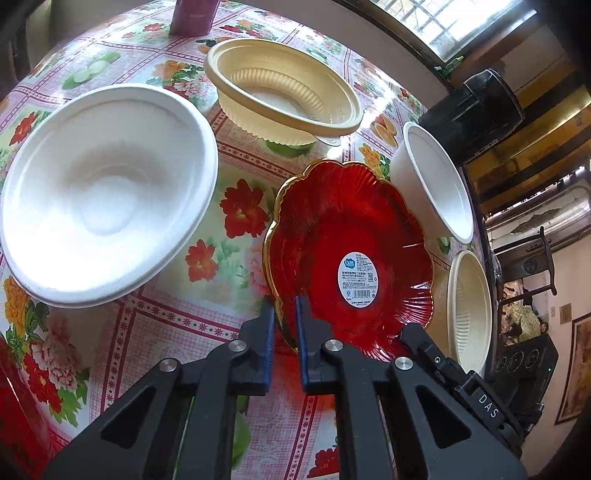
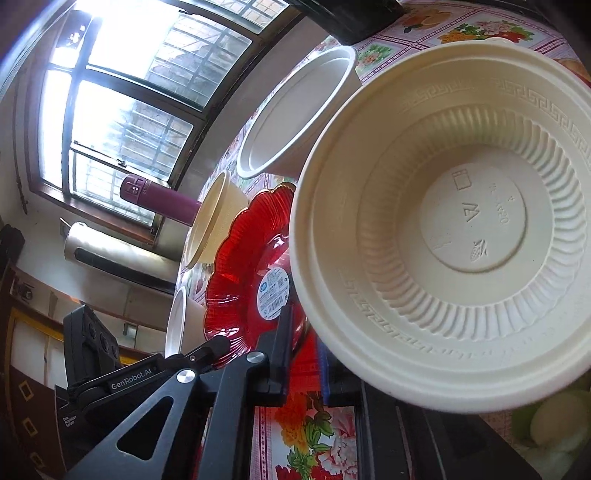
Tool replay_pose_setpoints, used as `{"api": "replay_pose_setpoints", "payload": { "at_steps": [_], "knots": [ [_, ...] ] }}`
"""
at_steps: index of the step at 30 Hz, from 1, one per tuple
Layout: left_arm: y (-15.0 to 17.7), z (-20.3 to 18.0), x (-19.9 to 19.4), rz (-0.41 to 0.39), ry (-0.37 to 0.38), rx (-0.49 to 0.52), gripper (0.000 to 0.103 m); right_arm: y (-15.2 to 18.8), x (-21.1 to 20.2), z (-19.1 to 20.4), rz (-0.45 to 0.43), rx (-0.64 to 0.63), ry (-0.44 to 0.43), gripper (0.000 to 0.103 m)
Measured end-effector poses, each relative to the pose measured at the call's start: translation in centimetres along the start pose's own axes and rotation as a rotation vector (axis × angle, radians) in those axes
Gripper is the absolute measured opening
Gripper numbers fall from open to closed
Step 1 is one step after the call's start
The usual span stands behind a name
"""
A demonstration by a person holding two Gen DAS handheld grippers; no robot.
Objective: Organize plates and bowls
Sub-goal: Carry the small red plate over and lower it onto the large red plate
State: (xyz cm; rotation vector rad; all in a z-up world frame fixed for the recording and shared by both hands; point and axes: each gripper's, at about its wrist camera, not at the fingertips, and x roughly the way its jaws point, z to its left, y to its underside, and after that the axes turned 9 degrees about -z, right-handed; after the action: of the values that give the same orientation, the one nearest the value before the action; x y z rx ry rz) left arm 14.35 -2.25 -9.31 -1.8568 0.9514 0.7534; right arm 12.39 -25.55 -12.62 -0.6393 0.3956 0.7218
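Note:
A red glass plate with a gold scalloped rim and a white sticker lies on the flowered tablecloth. My left gripper is shut on its near rim, one blue pad on each side of the gold edge. A ribbed cream bowl fills the right wrist view, tilted with its inside towards the camera. My right gripper is shut on its lower left rim. In the left wrist view the same cream bowl shows just right of the plate. The red plate lies left of the bowl.
A large white bowl sits left of the plate, a gold-rimmed cream bowl behind it, and a deep white bowl at the back right. A purple flask and a black container stand at the table's far edge.

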Motion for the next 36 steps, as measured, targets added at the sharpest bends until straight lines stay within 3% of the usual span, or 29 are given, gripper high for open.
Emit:
{"api": "replay_pose_setpoints", "payload": {
  "at_steps": [14, 22, 30, 36],
  "knots": [
    [2.8, 1.0, -4.9, -0.051, 0.04, 0.031, 0.008, 3.7, -4.1, 0.8, -0.02, -0.026, -0.048, 0.013],
    [4.1, 4.0, -12.0, -0.187, 0.05, 0.052, 0.008, 6.4, -6.5, 5.2, -0.014, -0.108, -0.138, 0.013],
    [5.8, 10.8, -18.6, -0.312, -0.047, 0.02, 0.009, 11.7, -5.2, 12.0, 0.1, -0.235, -0.227, 0.012],
    [7.6, 15.9, -20.2, -0.319, -0.133, -0.035, 0.009, 16.9, -3.4, 16.4, 0.201, -0.348, -0.235, 0.013]
  ]
}}
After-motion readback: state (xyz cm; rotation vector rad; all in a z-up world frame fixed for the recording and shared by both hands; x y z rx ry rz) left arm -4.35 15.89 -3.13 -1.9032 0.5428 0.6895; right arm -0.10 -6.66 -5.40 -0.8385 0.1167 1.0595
